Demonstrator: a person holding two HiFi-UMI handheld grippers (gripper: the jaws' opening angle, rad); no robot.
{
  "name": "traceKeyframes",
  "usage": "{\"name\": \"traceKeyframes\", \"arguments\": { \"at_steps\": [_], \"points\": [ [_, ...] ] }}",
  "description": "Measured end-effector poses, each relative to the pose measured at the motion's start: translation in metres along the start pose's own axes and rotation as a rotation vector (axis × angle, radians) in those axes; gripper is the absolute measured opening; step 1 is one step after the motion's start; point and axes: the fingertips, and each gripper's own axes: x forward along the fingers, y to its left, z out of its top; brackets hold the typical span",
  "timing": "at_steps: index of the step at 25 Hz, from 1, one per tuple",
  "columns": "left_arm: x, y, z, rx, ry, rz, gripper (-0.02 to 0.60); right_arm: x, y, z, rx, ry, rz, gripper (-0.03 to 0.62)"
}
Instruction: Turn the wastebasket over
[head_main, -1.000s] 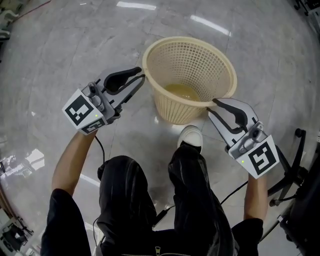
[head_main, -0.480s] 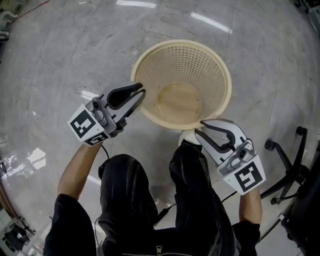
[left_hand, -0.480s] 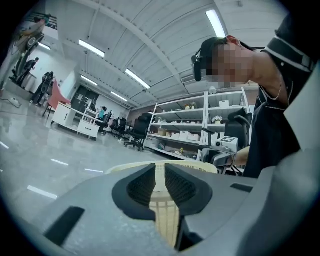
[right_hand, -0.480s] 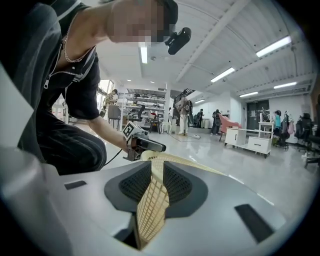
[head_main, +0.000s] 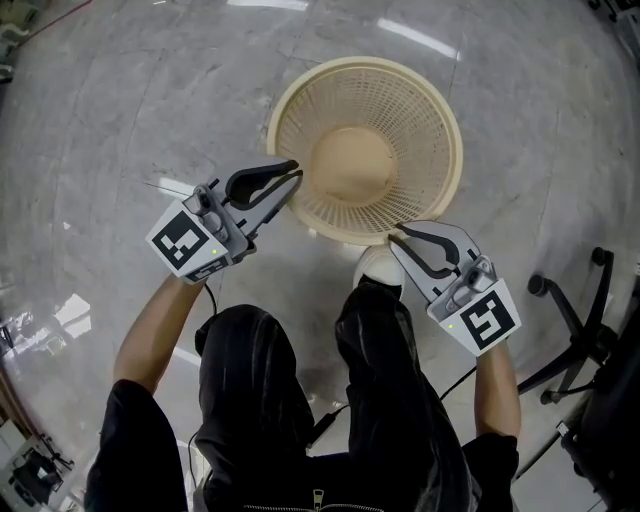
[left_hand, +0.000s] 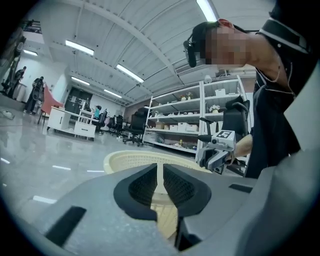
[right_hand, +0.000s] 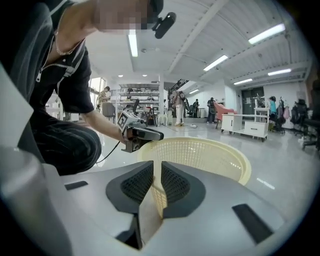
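Observation:
A cream mesh wastebasket (head_main: 365, 150) stands on the floor with its open mouth facing up, just ahead of my knees. My left gripper (head_main: 295, 180) grips its near-left rim, and the rim wall (left_hand: 160, 182) shows between the pads. My right gripper (head_main: 395, 235) holds the near-right rim, with the mesh wall (right_hand: 156, 185) pinched between its pads. Both pairs of jaws have just been closing on the rim. Each gripper view shows the other gripper across the basket: the right gripper (left_hand: 220, 147) and the left gripper (right_hand: 140, 135).
Polished grey floor (head_main: 120, 120) surrounds the basket. My white shoe (head_main: 378, 268) sits right under the basket's near edge. An office chair base (head_main: 580, 320) stands at the right. Shelving (left_hand: 220, 120) and desks (right_hand: 245, 125) line the far walls.
The basket has gone from leaning with its side showing to sitting with its mouth straight up. Both grippers came down and nearer to my knees with the rim.

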Motion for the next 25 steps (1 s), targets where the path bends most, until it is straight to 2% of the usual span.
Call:
{"name": "traceKeyframes", "arguments": {
  "at_steps": [2,4,8,12,15,19,23,25],
  "points": [
    [0.007,0.012,0.005,0.034,-0.028,0.019,0.033,0.005,-0.011,-0.004,0.061,0.012,-0.019,0.051],
    [0.015,0.025,0.008,0.064,-0.021,0.05,0.028,0.012,-0.024,0.001,0.067,-0.006,-0.033,0.049],
    [0.031,0.05,0.013,0.049,-0.03,0.1,0.026,0.019,-0.049,0.007,0.06,-0.028,-0.05,0.049],
    [0.043,0.073,0.018,0.065,-0.049,0.144,0.015,0.029,-0.071,0.018,0.054,-0.094,-0.046,0.049],
    [0.054,0.085,0.021,0.09,-0.04,0.158,0.012,0.033,-0.086,0.019,0.067,-0.09,-0.059,0.049],
    [0.06,0.091,0.021,0.088,-0.007,0.153,0.006,0.035,-0.09,0.019,0.068,-0.07,-0.075,0.049],
    [0.048,0.092,0.028,0.082,-0.004,0.179,0.006,0.022,-0.097,0.05,0.094,-0.134,-0.155,0.038],
    [0.042,0.089,0.043,0.109,-0.024,0.185,0.006,0.019,-0.106,0.07,0.102,-0.153,-0.196,0.038]
  ]
}}
